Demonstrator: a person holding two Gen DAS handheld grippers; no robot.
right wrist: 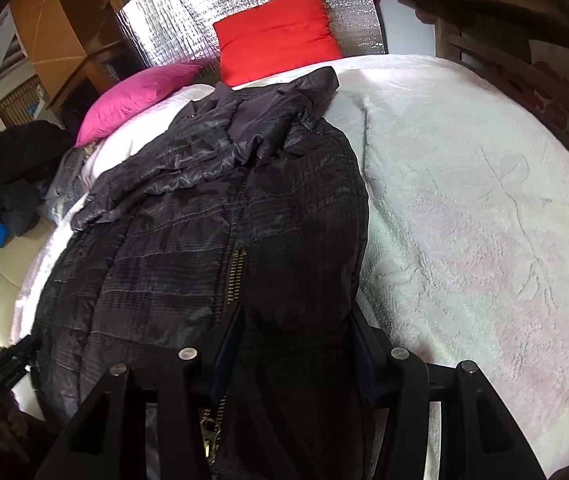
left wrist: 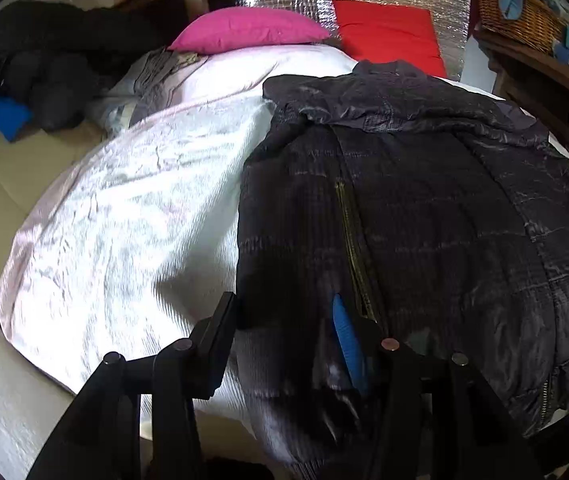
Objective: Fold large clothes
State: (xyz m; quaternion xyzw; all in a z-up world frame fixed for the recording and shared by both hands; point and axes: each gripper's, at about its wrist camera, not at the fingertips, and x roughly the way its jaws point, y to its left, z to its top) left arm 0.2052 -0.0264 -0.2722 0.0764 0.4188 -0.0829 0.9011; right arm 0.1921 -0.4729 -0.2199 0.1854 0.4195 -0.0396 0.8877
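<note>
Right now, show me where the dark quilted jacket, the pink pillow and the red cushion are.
dark quilted jacket (right wrist: 188,248), right wrist view, on a quilted panel left of its zipper.
pink pillow (left wrist: 244,28), left wrist view, middle of its top face.
red cushion (right wrist: 276,32), right wrist view, centre of its front.

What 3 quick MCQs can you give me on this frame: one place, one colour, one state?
1. Where does the dark quilted jacket lie?
A. on the white bedspread
B. in a wicker basket
C. on the floor

2. What colours are the two pillows at the head of the bed?
A. blue and green
B. pink and red
C. both white

3. How does the right gripper stand?
A. shut tight on a pillow
C. out of view
B. jaws apart, astride the jacket's near end

Answers: 1 A, bedspread shows on both sides of it; 2 B, both views show them; 3 B, fabric lies between the spread fingers.
</note>
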